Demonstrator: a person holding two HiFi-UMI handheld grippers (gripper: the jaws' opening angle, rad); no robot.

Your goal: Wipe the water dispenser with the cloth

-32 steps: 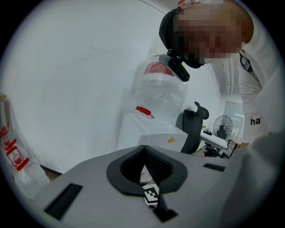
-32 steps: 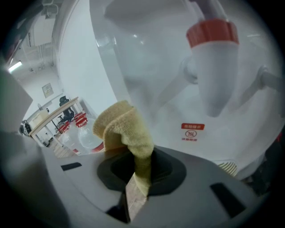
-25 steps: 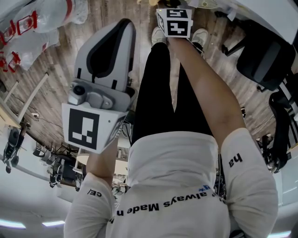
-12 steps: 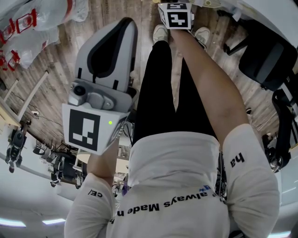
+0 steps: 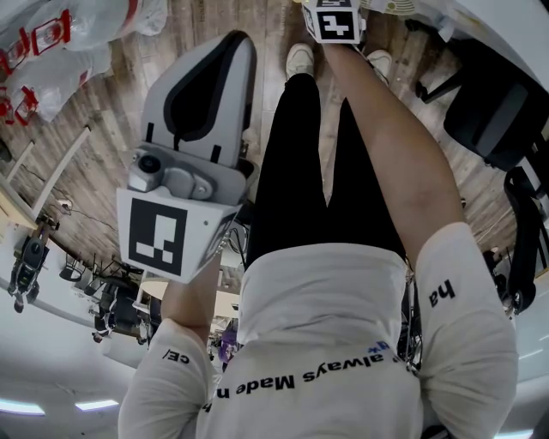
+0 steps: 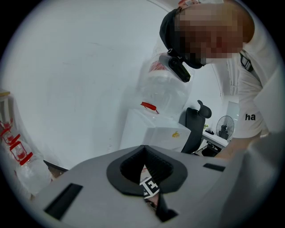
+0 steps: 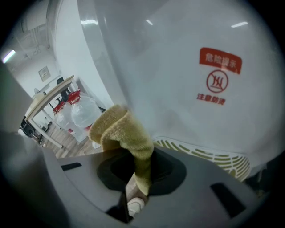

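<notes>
My right gripper (image 7: 141,165) is shut on a yellow cloth (image 7: 127,133), whose bunched top rests against the white front of the water dispenser (image 7: 178,89). A red warning label (image 7: 218,75) sits above the slotted drip tray (image 7: 205,156). In the head view only the right gripper's marker cube (image 5: 334,19) shows, at the end of the outstretched arm. My left gripper (image 5: 225,51) is held back near the body, jaws together with nothing between them. From the left gripper (image 6: 144,149) I see the dispenser (image 6: 151,131) and its clear bottle (image 6: 164,89) some way off.
A black office chair (image 5: 489,107) stands to the right on the wood floor. Empty water bottles in plastic (image 5: 51,43) lie at the far left. A chair (image 6: 193,127) and a fan (image 6: 224,128) stand beside the dispenser. The person's legs and shoes (image 5: 300,60) are below.
The right gripper's marker cube has shifted up and slightly right in the head view, farther from the body. The left gripper has stayed put.
</notes>
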